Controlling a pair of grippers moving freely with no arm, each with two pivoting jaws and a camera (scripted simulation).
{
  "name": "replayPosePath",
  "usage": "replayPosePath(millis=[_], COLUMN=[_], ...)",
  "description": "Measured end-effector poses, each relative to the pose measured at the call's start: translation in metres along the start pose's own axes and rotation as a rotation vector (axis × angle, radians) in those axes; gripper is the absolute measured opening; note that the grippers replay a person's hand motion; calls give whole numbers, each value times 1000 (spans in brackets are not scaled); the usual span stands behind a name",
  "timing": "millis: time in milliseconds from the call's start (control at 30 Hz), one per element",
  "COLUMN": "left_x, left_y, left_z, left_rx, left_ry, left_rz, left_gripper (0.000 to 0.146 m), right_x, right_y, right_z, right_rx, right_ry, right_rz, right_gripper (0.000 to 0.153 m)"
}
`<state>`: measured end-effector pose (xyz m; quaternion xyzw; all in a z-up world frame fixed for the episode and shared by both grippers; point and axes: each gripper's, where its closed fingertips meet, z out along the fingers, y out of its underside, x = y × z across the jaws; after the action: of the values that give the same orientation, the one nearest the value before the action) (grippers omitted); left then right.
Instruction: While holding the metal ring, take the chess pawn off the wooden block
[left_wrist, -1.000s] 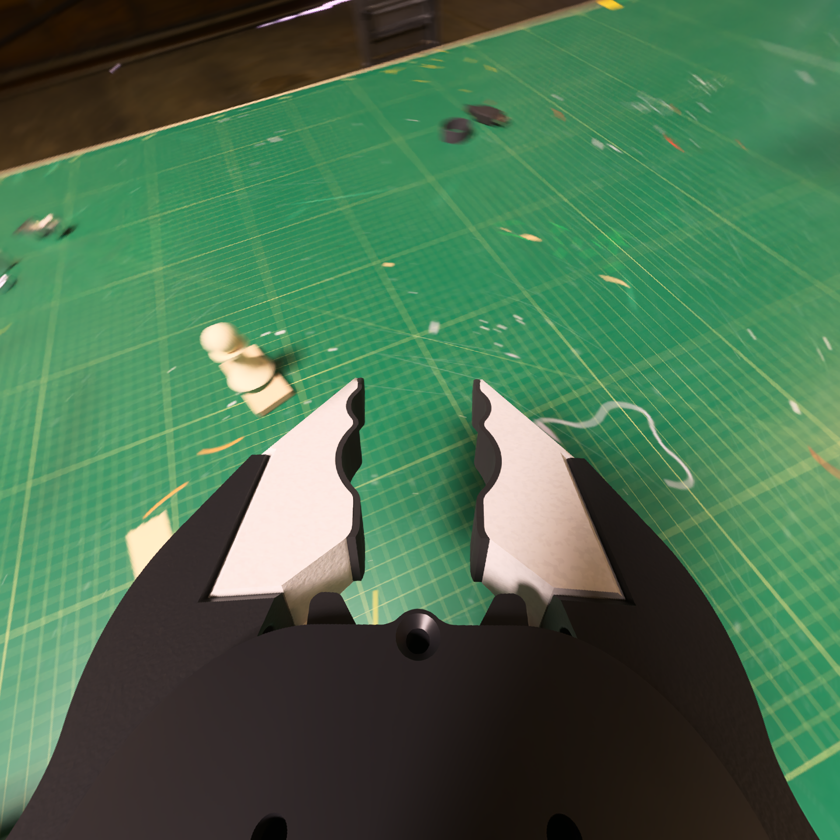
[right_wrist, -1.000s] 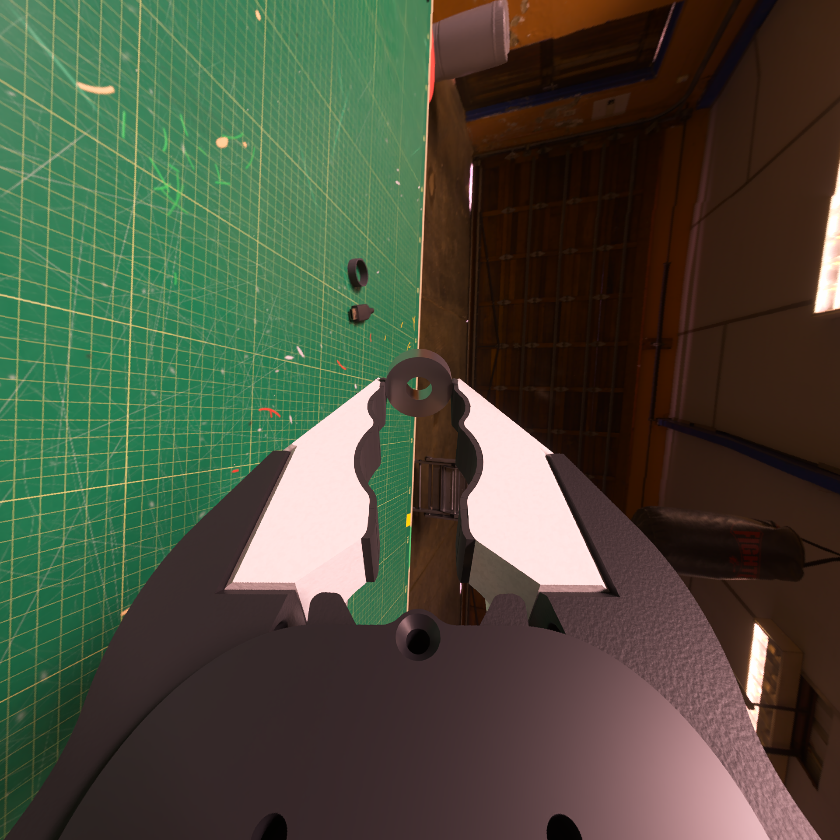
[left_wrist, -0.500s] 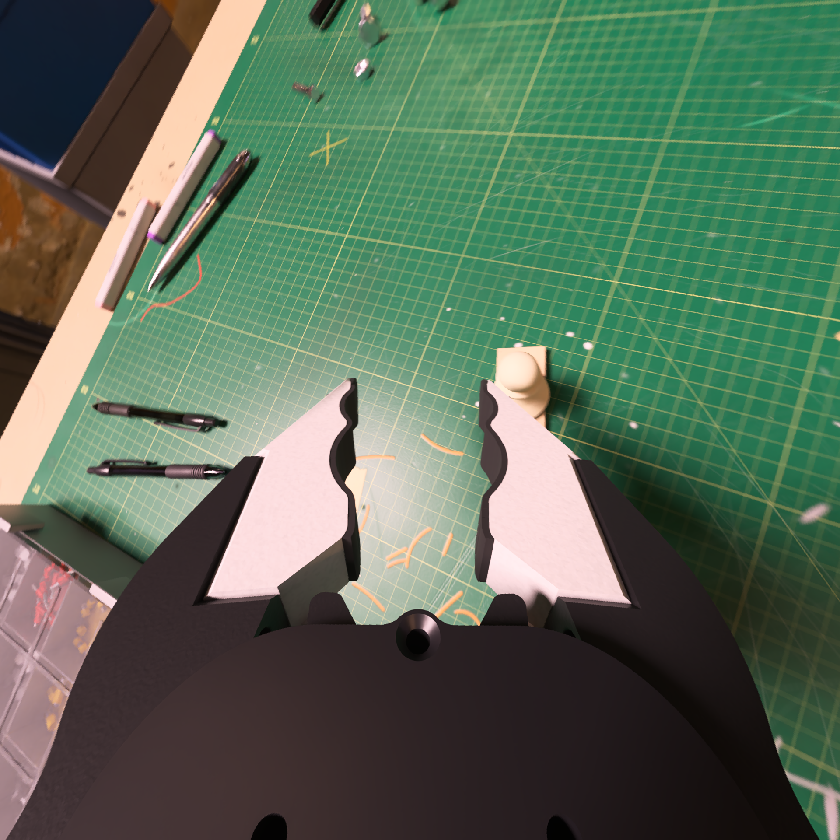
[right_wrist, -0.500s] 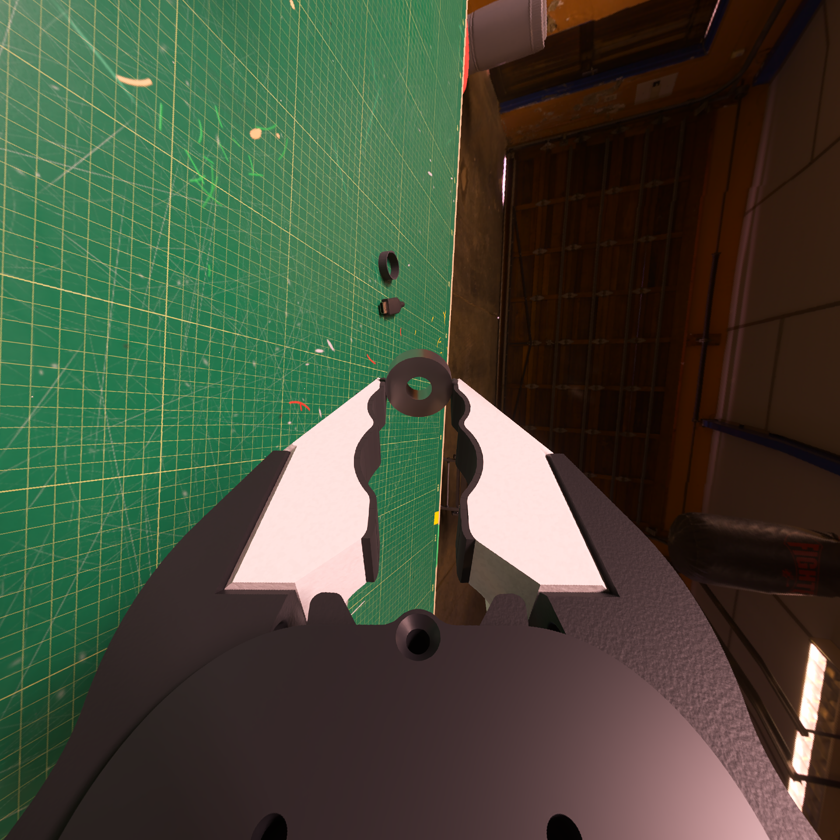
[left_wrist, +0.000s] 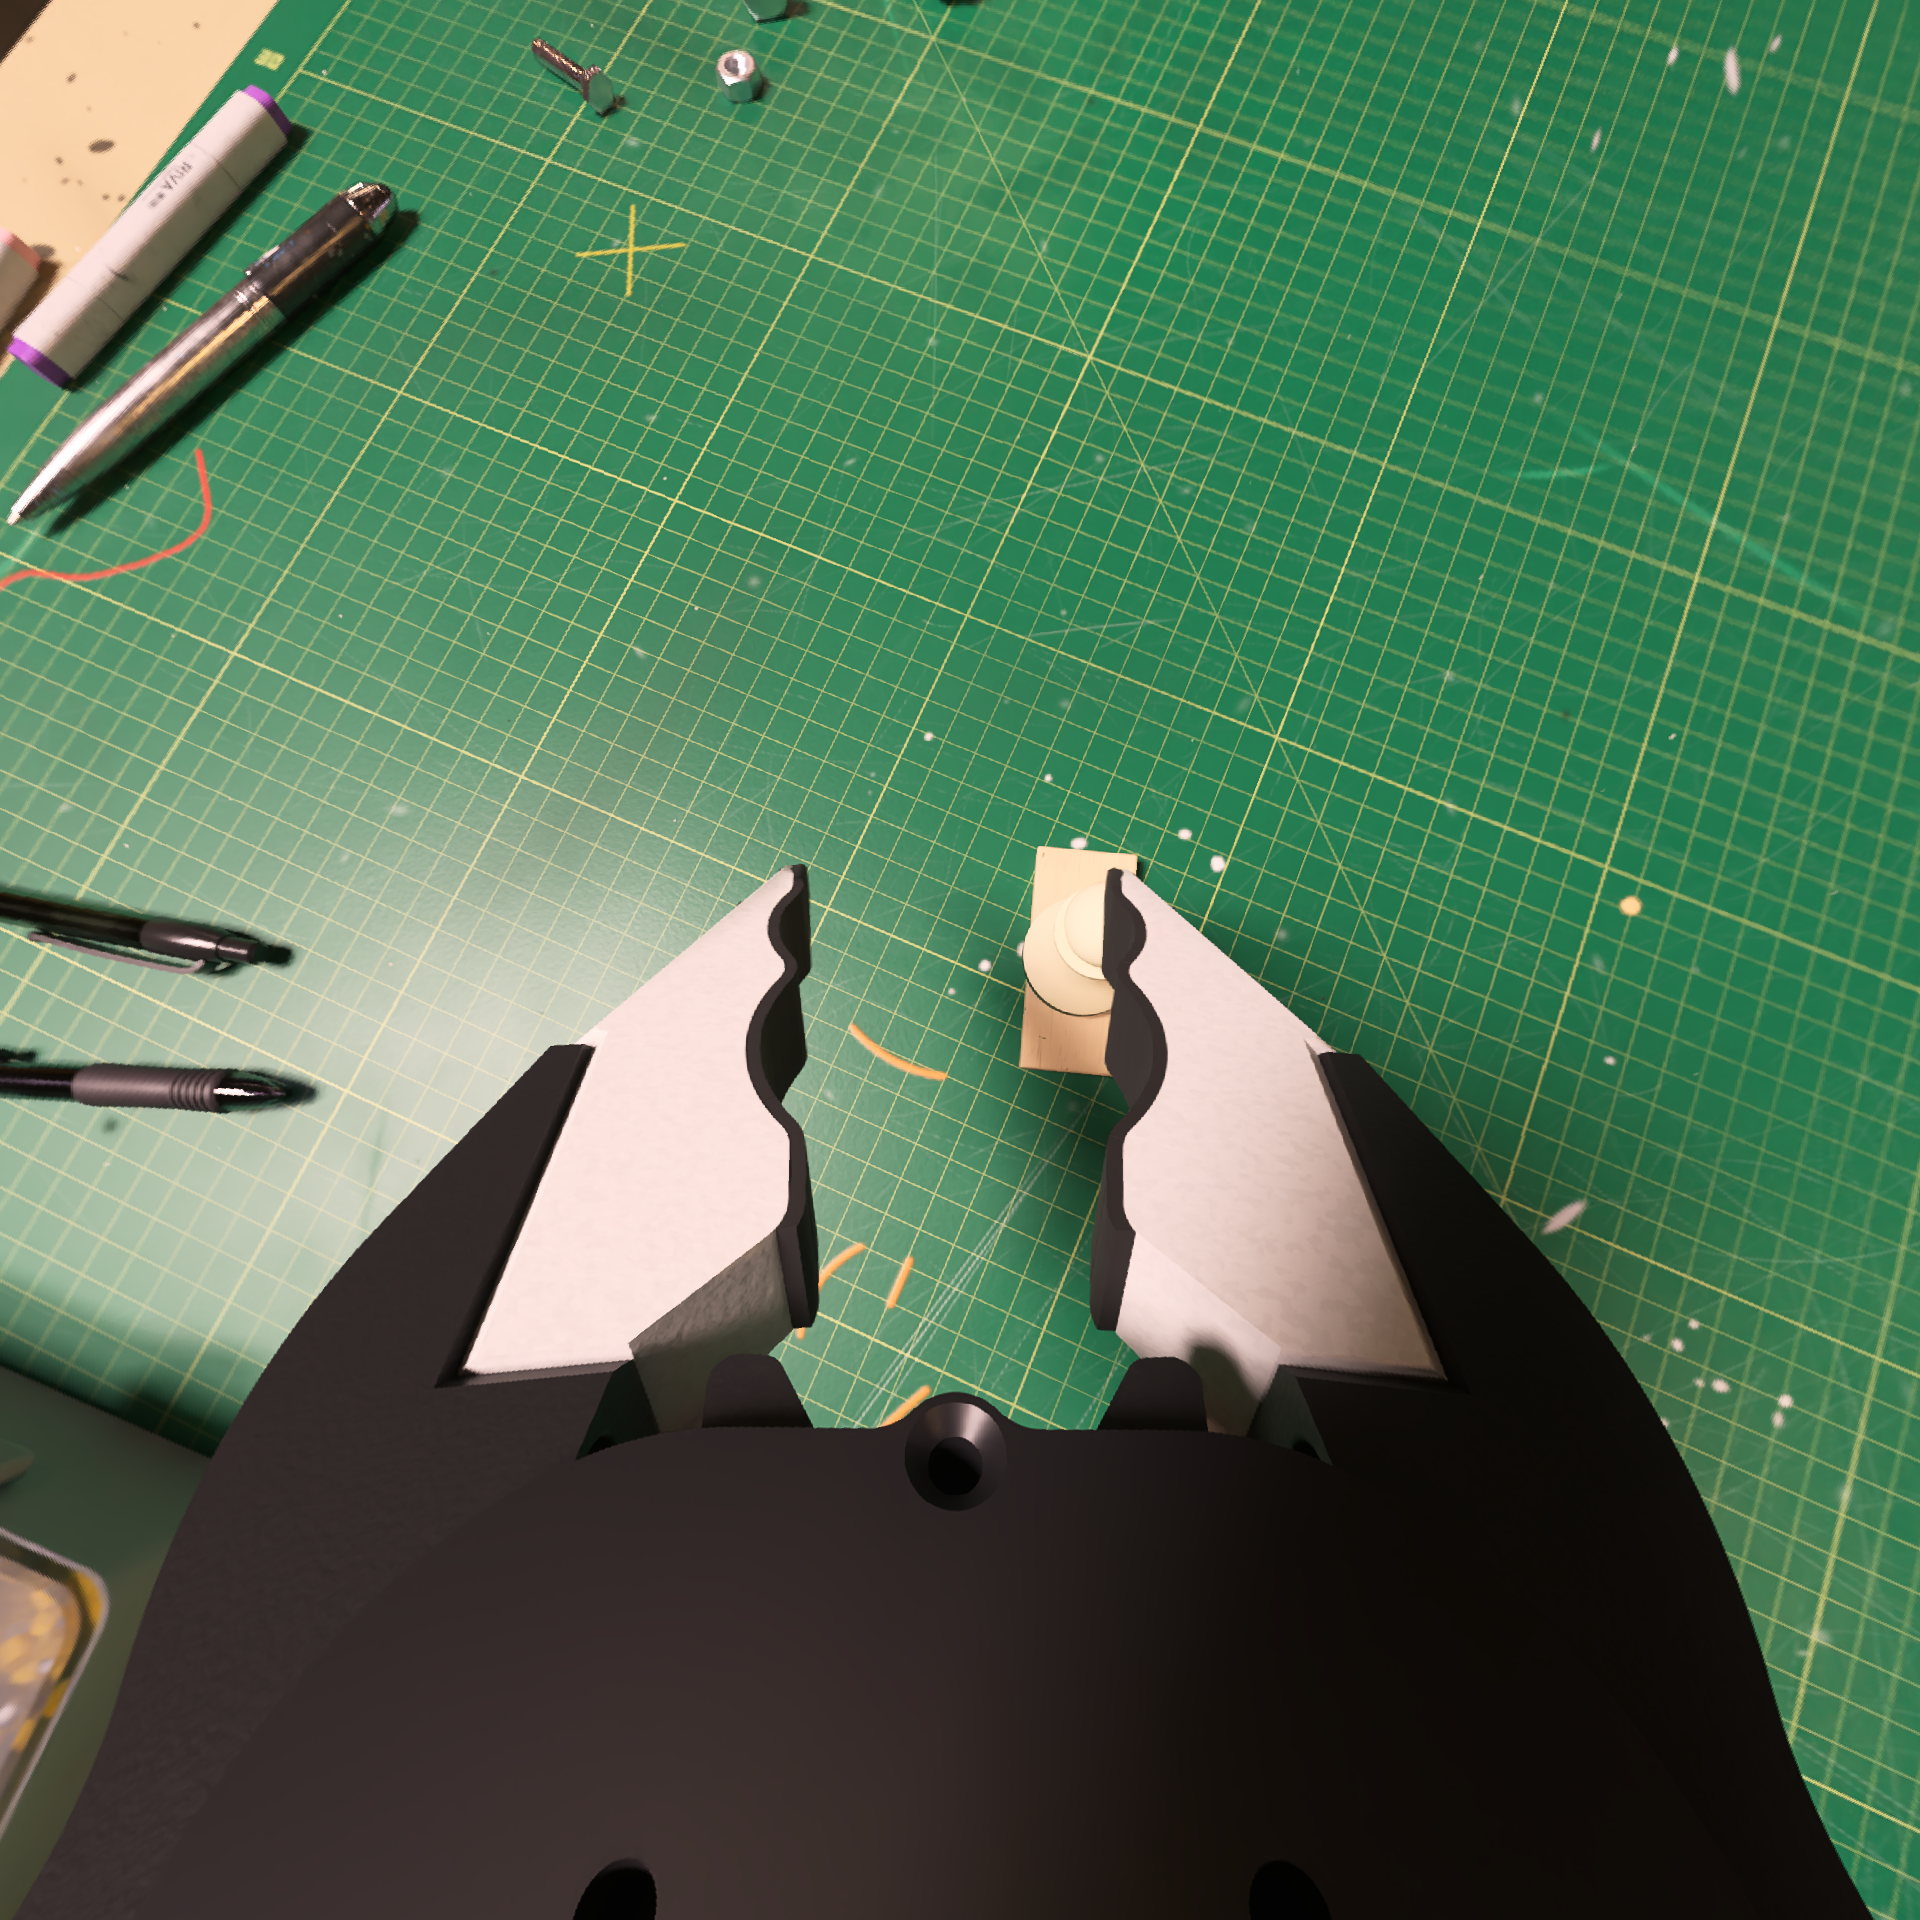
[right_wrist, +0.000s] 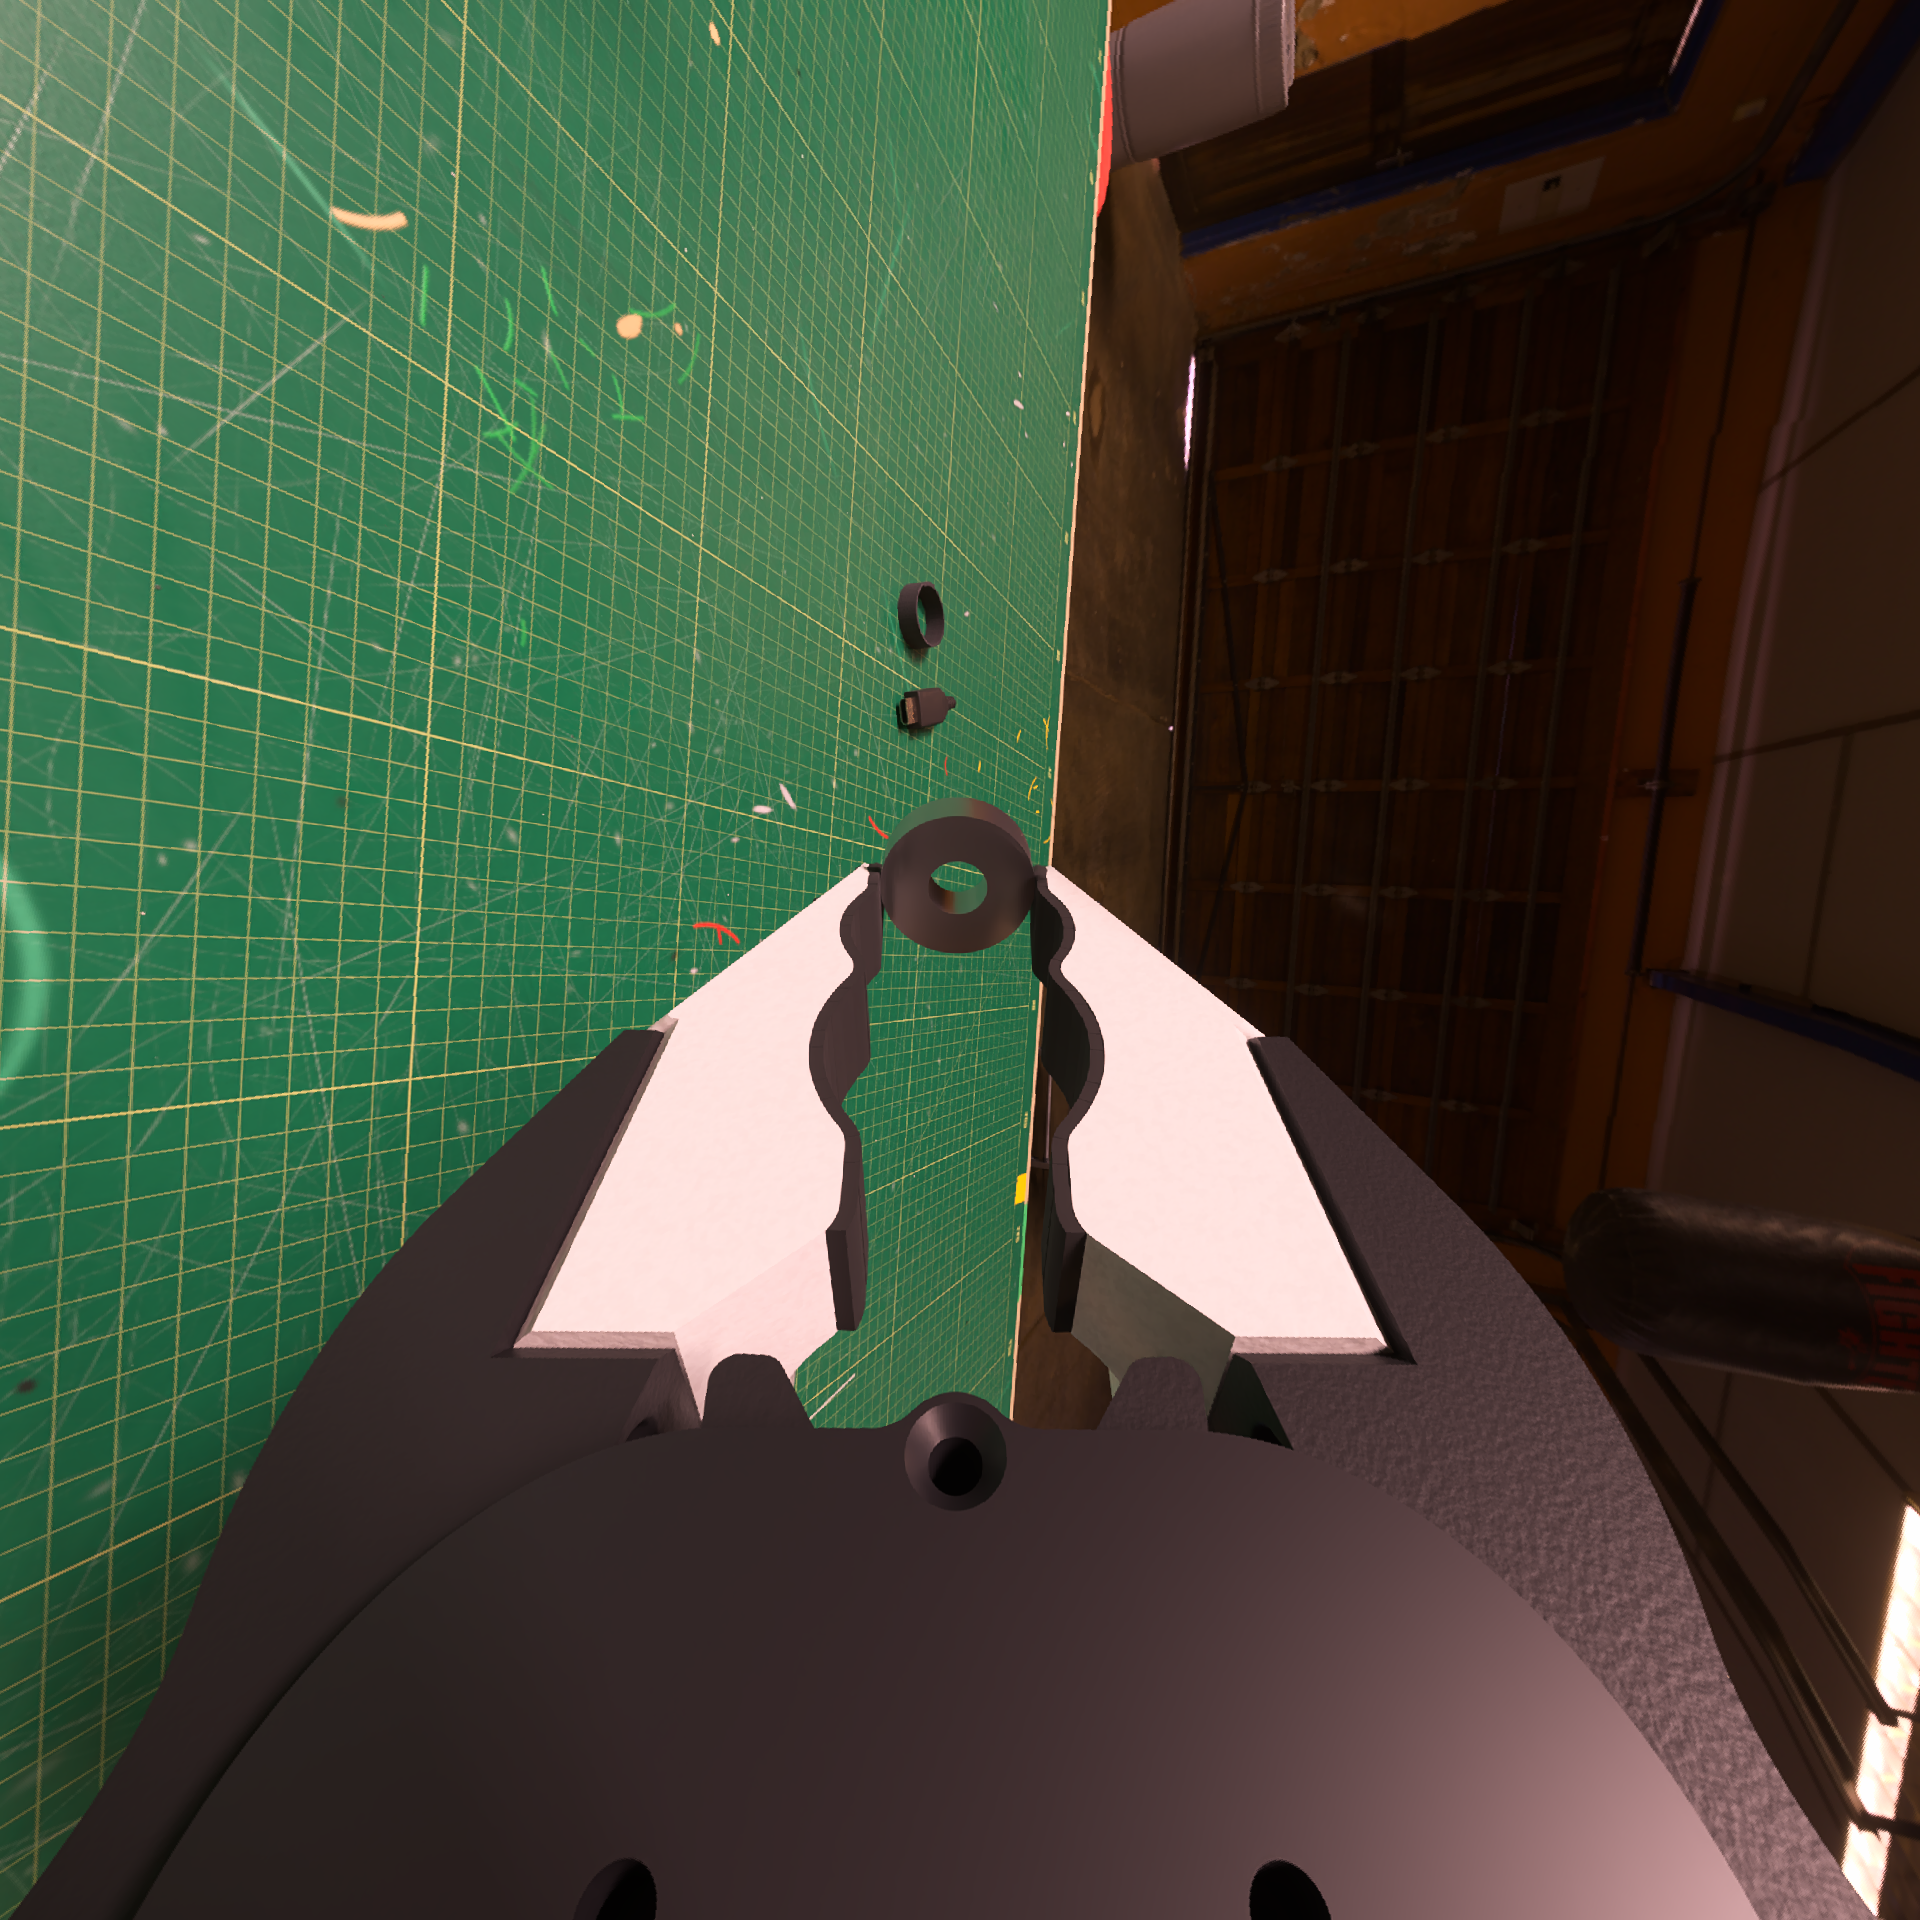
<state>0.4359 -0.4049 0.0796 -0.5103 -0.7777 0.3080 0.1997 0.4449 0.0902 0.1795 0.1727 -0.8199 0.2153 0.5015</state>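
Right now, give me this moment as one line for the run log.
right gripper: shut on metal ring | left gripper: open above mat | chess pawn: on wooden block, beside right fingertip, not between fingers

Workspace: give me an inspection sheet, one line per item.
Surface: green cutting mat, scratched and paint-flecked.
Job's things: chess pawn upright on the wooden block; metal ring held off the mat.
Clutter: marker, silver pen, two black pens, bolt, nut, dark band, small dark part, orange shavings.
Grippers: left gripper open, pawn behind its right finger; right gripper shut on the ring.
Cables: red wire.
Surroundings: dim workshop, white bucket.
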Motion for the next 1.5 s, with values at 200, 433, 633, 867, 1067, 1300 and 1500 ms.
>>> replayPosePath(millis=[200, 433, 633, 867, 1067, 1300, 1500], left_x=[3, 21, 33, 36, 62, 111, 166], left_y=[-7, 1, 20, -15, -56, -57, 10], left_z=[-5, 0, 20, -21, -126, -300, -310], left_rx=[28, -27, -118, 82, 376, 729, 603], left_ry=[-116, -91, 79, 181, 280, 681, 968], left_rz=[112, 155, 40, 159, 549, 764, 966], left_gripper=[49, 44, 24, 20, 20, 20, 20], right_x=[-1, -1, 0, -2, 0, 7, 12], right_y=[2, 6, 5, 7, 7, 5, 7], right_z=[1, 1, -2, 0, -2, -10, -14], right_rx=[-12, -21, -19, -31, -32, -32, -32], right_ry=[-5, -12, -10, -23, -14, 10, 34], right_rz=[0, 7, 10, 12, 11, 9, 9], right_gripper=[28, 28, 28, 28, 28, 28, 28])
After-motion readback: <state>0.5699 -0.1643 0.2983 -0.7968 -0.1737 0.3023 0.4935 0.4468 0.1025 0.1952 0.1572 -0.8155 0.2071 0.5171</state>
